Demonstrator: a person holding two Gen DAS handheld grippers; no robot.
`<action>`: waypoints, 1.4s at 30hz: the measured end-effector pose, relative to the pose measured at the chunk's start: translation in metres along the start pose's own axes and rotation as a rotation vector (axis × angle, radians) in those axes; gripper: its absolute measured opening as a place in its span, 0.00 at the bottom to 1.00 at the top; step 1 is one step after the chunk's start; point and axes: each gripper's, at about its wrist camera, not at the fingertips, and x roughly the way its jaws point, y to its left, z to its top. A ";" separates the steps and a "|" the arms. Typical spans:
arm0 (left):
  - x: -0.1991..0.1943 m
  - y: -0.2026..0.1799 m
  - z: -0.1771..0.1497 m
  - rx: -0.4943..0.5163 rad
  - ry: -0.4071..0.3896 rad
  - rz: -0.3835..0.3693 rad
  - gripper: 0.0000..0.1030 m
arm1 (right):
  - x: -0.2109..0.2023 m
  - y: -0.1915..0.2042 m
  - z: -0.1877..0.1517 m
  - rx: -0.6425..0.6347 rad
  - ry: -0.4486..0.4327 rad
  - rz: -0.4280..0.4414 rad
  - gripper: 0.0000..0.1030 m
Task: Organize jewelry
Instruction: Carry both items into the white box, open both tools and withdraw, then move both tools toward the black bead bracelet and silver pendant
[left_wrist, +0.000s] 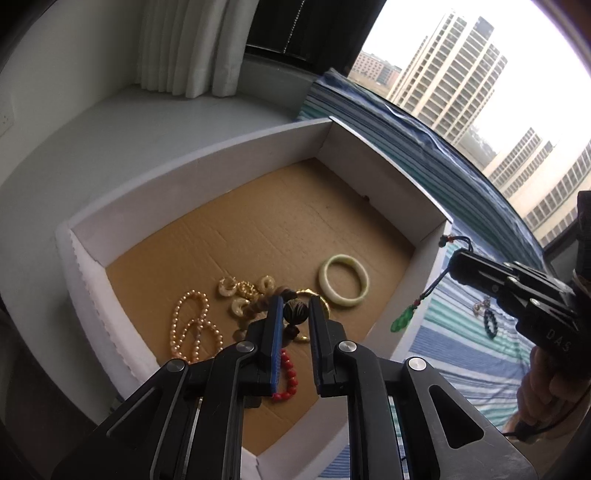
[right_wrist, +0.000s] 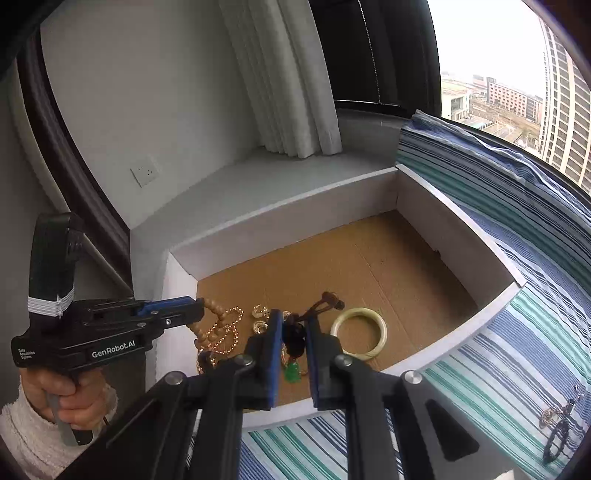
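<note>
My left gripper (left_wrist: 295, 306) is shut on a brown wooden bead bracelet (left_wrist: 295, 313) with a dark carved bead, held over the white box (left_wrist: 207, 166). From the right wrist view, the left gripper (right_wrist: 197, 306) hangs at the box's left wall with the wooden beads (right_wrist: 214, 306) dangling from it. My right gripper (right_wrist: 294, 325) is shut on a dark cord whose green pendant (right_wrist: 293, 373) hangs over the box's near edge. Seen from the left wrist, the right gripper (left_wrist: 456, 258) is just outside the box's right wall, and the pendant (left_wrist: 404, 319) dangles below it.
On the box's cardboard floor lie a pale jade bangle (left_wrist: 343, 280), a pearl necklace (left_wrist: 192, 325), gold earrings (left_wrist: 240, 291), a gold bangle (left_wrist: 314, 294) and red beads (left_wrist: 290, 376). A dark bracelet and small pieces (right_wrist: 557, 432) lie on the striped cloth (right_wrist: 517, 350).
</note>
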 end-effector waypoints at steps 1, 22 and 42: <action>0.005 0.001 0.000 0.001 0.011 0.001 0.11 | 0.008 -0.002 0.001 0.000 0.013 -0.014 0.12; -0.007 -0.043 -0.035 0.114 -0.111 0.166 0.90 | -0.017 -0.038 -0.027 0.067 -0.029 -0.219 0.75; -0.036 -0.169 -0.144 0.331 -0.158 0.065 0.98 | -0.187 -0.051 -0.184 0.134 -0.132 -0.575 0.75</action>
